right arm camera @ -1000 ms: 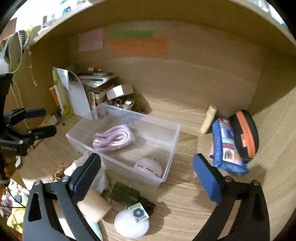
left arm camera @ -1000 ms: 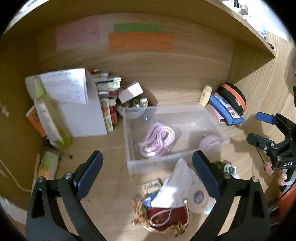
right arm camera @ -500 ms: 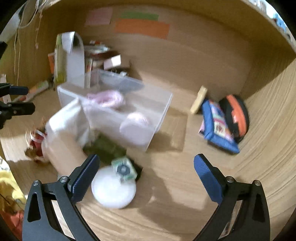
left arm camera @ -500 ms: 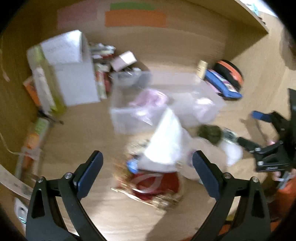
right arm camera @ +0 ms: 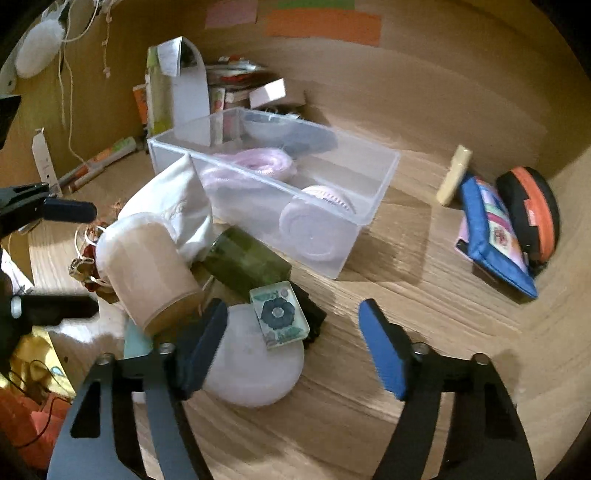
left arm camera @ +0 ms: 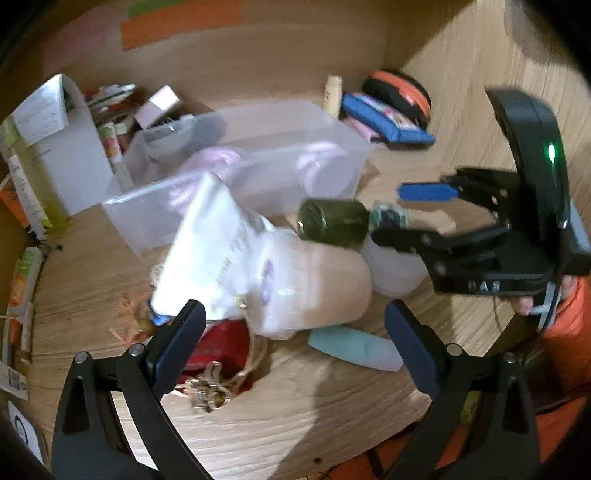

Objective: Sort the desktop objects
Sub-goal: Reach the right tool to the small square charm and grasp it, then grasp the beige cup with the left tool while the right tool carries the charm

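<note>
My right gripper (right arm camera: 291,345) has its jaws apart and empty over the white disc (right arm camera: 255,369) and tile (right arm camera: 279,314) at 6 o'clock; my left gripper (left arm camera: 295,332), also apart, sits above the tan roll (left arm camera: 317,284). A sloppy close at 11 o'clock could knock the green bottle (right arm camera: 247,260) against the clear bin (right arm camera: 369,195) at 12 o'clock, toppling the pile.

wooden desk (right arm camera: 424,258) inside a wood-panelled alcove. back wall (right arm camera: 424,74) carries sticky notes: orange strip (right arm camera: 323,26), pink one (right arm camera: 231,13), green one (right arm camera: 316,3) above the orange. a white fluffy thing (right arm camera: 37,46) hangs top left in the right wrist view, with pale cords (right arm camera: 66,74) dangling beside it. orange fabric (left arm camera: 569,325) shows at the right edge of the left wrist view, more orange cloth (right arm camera: 22,417) at bottom left in the right wrist view.
</note>
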Motion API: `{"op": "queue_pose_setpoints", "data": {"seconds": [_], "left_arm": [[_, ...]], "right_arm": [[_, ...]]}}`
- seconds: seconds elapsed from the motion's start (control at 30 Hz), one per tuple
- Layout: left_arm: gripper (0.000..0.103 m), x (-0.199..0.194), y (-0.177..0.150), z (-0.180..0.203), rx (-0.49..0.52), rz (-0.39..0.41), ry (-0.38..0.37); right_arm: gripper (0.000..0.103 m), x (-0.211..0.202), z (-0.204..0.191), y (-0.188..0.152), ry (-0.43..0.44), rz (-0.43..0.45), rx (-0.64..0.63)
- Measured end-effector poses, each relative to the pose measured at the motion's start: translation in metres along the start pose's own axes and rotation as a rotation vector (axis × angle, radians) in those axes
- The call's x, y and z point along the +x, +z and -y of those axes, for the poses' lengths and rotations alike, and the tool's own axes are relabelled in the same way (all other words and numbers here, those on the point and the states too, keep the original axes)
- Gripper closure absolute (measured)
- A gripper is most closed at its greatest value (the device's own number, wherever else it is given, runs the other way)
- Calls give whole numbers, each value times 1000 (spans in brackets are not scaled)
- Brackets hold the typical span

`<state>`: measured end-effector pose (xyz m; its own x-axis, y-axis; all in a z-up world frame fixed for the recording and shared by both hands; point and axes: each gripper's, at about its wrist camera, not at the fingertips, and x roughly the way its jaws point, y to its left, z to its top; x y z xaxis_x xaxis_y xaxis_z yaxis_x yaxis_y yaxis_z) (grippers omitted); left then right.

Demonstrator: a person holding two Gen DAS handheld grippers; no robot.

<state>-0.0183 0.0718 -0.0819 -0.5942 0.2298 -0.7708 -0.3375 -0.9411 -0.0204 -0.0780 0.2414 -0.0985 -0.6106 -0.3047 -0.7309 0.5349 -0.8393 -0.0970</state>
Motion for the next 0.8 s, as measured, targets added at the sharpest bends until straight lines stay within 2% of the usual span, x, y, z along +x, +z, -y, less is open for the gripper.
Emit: {"op": "queue_pose_setpoints", "data": {"seconds": [0.13,0.27,0.37,0.4,0.5,0.53,0.8], "left_arm": [[5,17,4,7,12,-25,15],[5,33,9,7,-12,-48,-6],[5,36,12,6,-22,-17,23],[8,36,13,5,-27,-8,27],[27,34,13,0,-45,0,-3],[30,33,13,0,-48,6,-8],[37,22,10,10,-3,66,47]], "right_arm": [[62,5,3,1,49,-9,7],[80,5,12,1,98,-17,62],[81,2,19,0,107,-16,101],[81,1,22,0,111,-13,110],[81,-5,26,-2,119,0,132],[81,-6,28,-2,119,3,134],[81,-13,32,-1,144,22,172]]}}
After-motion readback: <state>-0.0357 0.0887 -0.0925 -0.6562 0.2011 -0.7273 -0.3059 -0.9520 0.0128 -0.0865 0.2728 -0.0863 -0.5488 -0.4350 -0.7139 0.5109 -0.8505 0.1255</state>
